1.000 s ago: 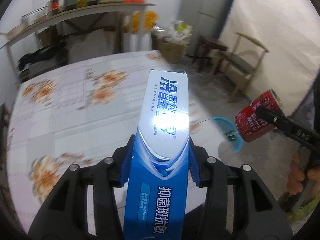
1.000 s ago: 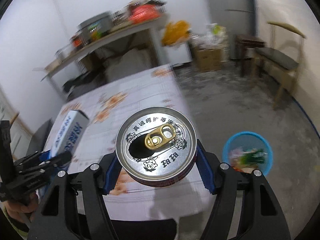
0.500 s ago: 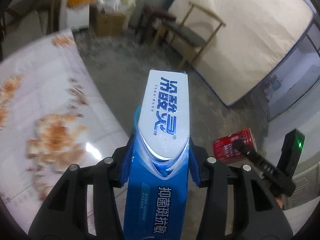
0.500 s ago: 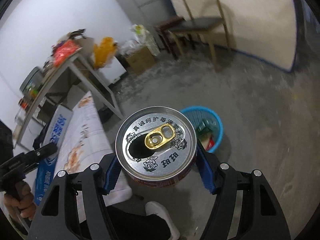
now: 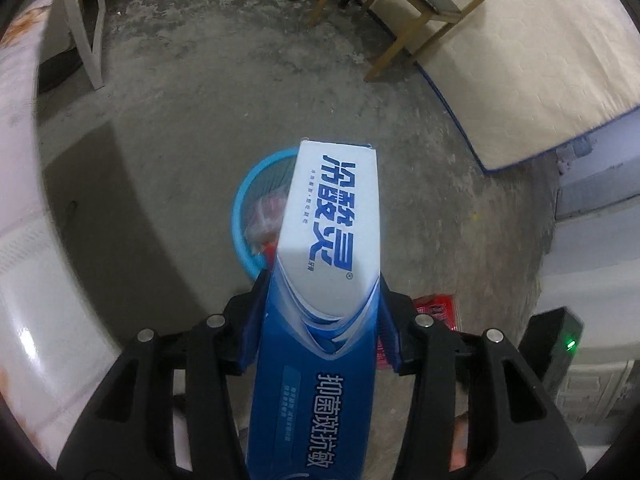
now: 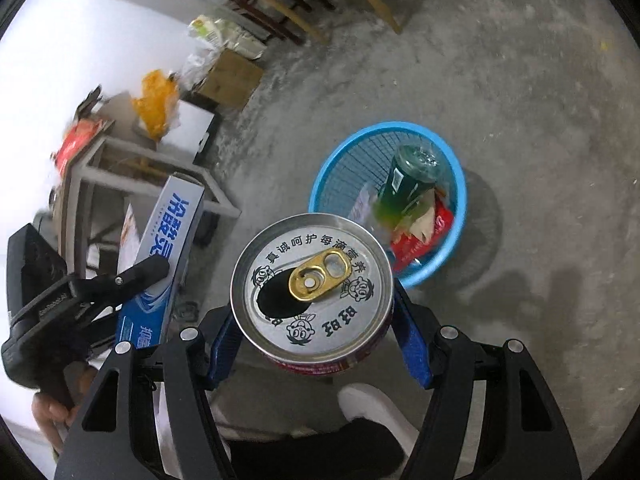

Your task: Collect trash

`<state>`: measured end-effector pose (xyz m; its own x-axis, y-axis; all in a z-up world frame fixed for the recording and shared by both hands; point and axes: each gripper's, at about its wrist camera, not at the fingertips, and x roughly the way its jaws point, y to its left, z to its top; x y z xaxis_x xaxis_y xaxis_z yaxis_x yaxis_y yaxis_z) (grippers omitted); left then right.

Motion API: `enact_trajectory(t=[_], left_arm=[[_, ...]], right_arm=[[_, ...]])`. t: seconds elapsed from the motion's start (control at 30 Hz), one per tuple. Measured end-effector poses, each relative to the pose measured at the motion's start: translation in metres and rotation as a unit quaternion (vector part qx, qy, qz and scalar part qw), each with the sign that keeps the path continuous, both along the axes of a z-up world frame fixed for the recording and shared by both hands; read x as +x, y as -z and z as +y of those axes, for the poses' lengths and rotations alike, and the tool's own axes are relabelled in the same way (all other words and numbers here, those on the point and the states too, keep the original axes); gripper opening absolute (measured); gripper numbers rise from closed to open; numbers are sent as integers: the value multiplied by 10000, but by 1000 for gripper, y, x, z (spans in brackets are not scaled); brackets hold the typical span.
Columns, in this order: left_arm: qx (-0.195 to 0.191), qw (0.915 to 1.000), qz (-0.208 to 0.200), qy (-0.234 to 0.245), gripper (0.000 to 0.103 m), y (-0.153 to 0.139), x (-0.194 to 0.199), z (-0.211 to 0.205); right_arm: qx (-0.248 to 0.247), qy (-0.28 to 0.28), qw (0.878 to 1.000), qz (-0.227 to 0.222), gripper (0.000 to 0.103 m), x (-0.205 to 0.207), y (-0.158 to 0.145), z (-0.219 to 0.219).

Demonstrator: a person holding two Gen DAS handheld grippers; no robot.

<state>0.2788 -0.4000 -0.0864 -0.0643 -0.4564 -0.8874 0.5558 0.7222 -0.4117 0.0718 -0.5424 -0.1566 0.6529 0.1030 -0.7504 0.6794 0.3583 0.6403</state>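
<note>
My left gripper (image 5: 324, 308) holds a blue and white toothpaste box (image 5: 332, 240) lengthwise; its jaws are opening, with the pads still against the box's sides. The box points down over a blue mesh basket (image 5: 240, 208) on the floor. My right gripper (image 6: 312, 320) is shut on a red drink can (image 6: 312, 280), silver lid facing the camera. The can hangs beside and above the basket (image 6: 456, 184). The right wrist view shows the toothpaste box (image 6: 168, 232) at the left. The can's red side (image 5: 436, 308) peeks from behind the left gripper's right finger.
The basket holds a green bottle (image 6: 408, 184) and red wrappers. A wooden chair (image 5: 420, 4) and a pale mattress (image 5: 520, 60) stand beyond it on the concrete floor. The floral-cloth table (image 5: 16, 160) is at the left. A person's white shoe (image 6: 368, 404) is below.
Both grippers swung away from the table and tipped down toward the floor. The basket now lies under the toothpaste box and close to the can. The right gripper rolled.
</note>
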Motion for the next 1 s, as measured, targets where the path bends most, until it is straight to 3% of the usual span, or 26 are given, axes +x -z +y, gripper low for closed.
enact_trajectory(t=[0.03,0.07,0.1,0.17,0.23,0.4,0.6,0.77,0.87,1.0], left_arm=[[-32,10000,-1,-42,67,4,4,-8],[1,10000,-40,-85,75,7,10,-15],[46,9999,-74,-133,77,10,14,-20],[96,9998,-4,-180,77,19,17,-27],[82,9997,134,-189,77,22,16,-24],[-84,9999,98,-41,77,10,13,1],[-303,9993,-216,-8,77,-26,-3,42],[-720,9934,-887,117,80,-78,-39,98],[-944,9855,-1411,49,84,-107,-68,139],[-1000,9726,-2084,-243,92,-133,-111,191]], right_arm=[[58,38,10000,-53,68,7,13,-7],[123,61,9999,-41,71,16,26,-16],[204,119,9997,58,79,22,40,-22],[453,261,9978,409,79,29,74,-31],[560,372,9963,540,79,25,89,-29],[511,318,9972,446,79,12,91,-17],[27,177,9993,326,79,-21,45,3],[-986,-334,9940,342,79,-39,-20,40],[-1866,-722,9792,346,86,-49,-67,77],[-2904,-1052,9504,364,93,-66,-124,127]])
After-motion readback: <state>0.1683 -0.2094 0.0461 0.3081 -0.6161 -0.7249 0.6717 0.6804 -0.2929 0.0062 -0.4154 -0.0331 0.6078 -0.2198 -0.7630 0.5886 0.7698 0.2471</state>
